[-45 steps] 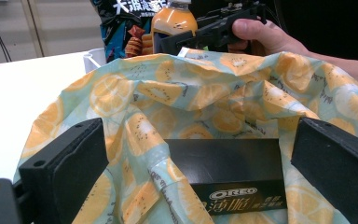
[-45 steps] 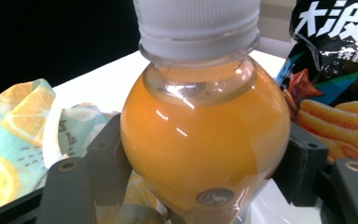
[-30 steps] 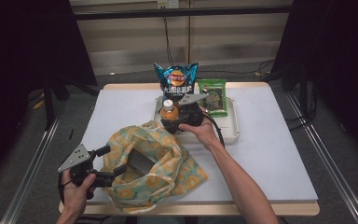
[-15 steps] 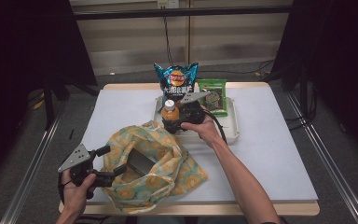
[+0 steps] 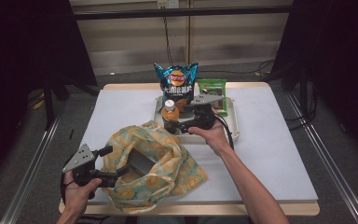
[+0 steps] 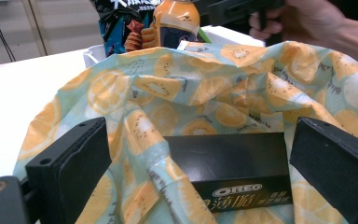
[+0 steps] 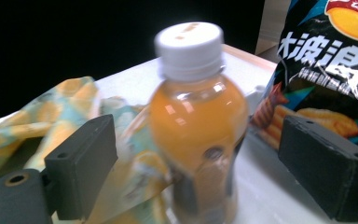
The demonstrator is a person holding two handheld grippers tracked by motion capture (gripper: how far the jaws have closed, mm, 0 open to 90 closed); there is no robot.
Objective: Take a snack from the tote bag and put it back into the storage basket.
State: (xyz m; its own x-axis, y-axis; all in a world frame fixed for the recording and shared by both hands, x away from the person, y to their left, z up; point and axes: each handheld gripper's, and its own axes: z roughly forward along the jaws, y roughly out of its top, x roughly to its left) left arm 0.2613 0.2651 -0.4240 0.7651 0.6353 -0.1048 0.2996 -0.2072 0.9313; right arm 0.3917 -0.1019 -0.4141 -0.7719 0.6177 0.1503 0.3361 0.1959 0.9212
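Observation:
An orange-juice bottle with a white cap stands upright at the near left corner of the white tray. My right gripper has its jaws on either side of the bottle. They have just been opening, and neither pad touches it. A fruit-print cloth bag lies at the front of the table with a black Oreo box in its mouth. My left gripper is open at the bag's rim, its jaws wide around the fabric and box.
A blue chips bag stands at the back of the tray, just behind the bottle. A green packet leans beside it. The white tabletop stretches to the right of my right forearm.
My right gripper's jaws have spread away from the bottle, and the hand has drawn back a little to the right. The bottle stays upright. The left gripper has not moved.

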